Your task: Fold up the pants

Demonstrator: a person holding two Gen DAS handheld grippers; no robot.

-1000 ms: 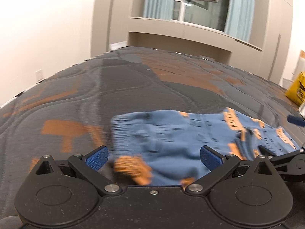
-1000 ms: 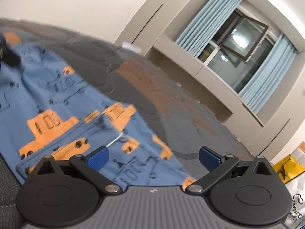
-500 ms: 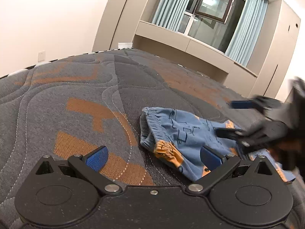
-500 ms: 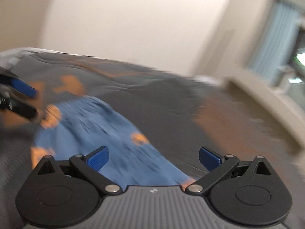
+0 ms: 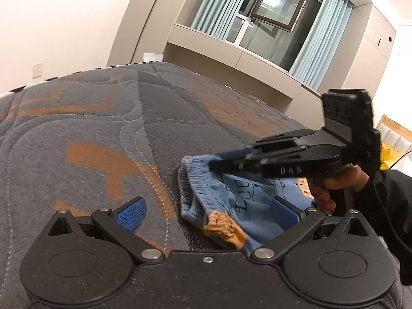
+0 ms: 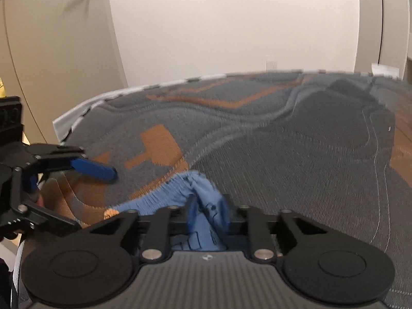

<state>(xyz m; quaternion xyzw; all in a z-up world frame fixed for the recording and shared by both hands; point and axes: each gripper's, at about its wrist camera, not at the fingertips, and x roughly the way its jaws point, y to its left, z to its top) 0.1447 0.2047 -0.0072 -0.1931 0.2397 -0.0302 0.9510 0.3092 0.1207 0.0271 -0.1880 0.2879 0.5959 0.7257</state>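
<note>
Two grippers: right gripper [image 6: 207, 213] just clamped pants [image 5: 239, 200] waistband; left gripper [image 5: 206, 211] wide open, empty. Left should pinch near corner, then lift evenly.

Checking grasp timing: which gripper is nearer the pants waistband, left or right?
Right. The right gripper has just closed and pinches the pants at the waistband; the left gripper hovers open just short of them.

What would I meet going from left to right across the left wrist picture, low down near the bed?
Open left gripper's blue pad → bare mattress → blue pants → right gripper, shut on the pants → person's hand.
</note>
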